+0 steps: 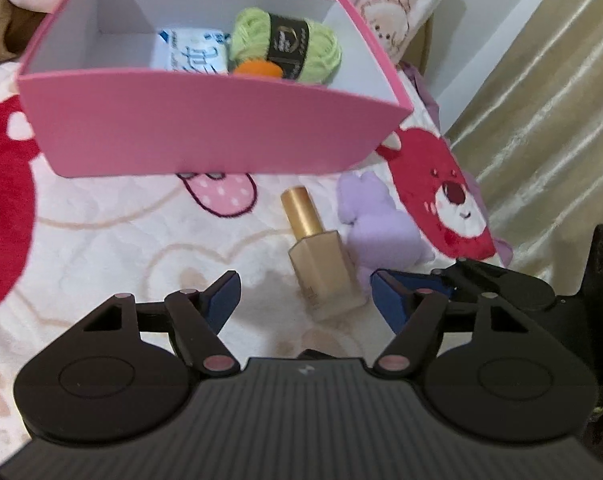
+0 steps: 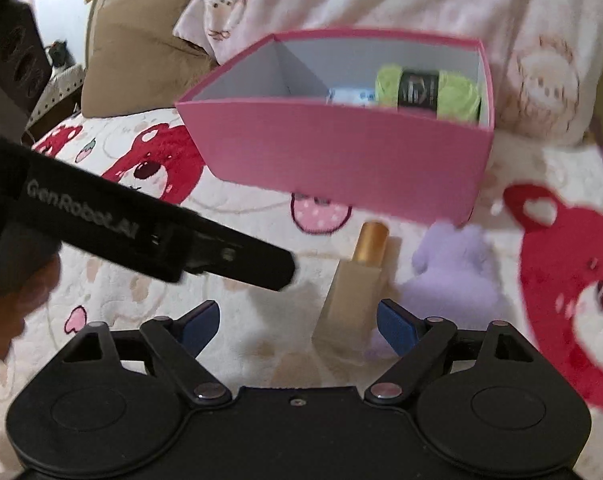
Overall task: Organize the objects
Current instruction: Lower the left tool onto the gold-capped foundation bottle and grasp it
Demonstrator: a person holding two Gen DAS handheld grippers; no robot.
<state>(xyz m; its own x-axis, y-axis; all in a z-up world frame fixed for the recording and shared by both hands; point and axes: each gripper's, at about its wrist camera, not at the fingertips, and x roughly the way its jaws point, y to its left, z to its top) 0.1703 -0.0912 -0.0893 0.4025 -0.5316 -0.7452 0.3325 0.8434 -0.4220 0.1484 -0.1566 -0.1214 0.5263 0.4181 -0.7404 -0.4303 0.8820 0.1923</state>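
Nearest in the left wrist view, the left gripper (image 1: 305, 300) has its blue-padded fingers (image 1: 221, 300) spread apart and grips nothing. A beige bottle (image 1: 325, 268) with a gold cap lies on the blanket (image 1: 101, 240) between and just past the fingertips, its print too small to read. In the right wrist view the right gripper (image 2: 297, 320) is likewise spread wide, with the same bottle (image 2: 353, 300) just inside its right finger; whether they touch is unclear. A purple plush toy (image 1: 377, 228) lies just beside the bottle, partly cut off by the gripper. Farther on sits a pink box (image 1: 205, 128). Its front wall hides the lower parts of a green yarn ball (image 1: 289, 44), a white packet (image 1: 189, 50) and an orange thing (image 1: 257, 68) that is hard to identify.
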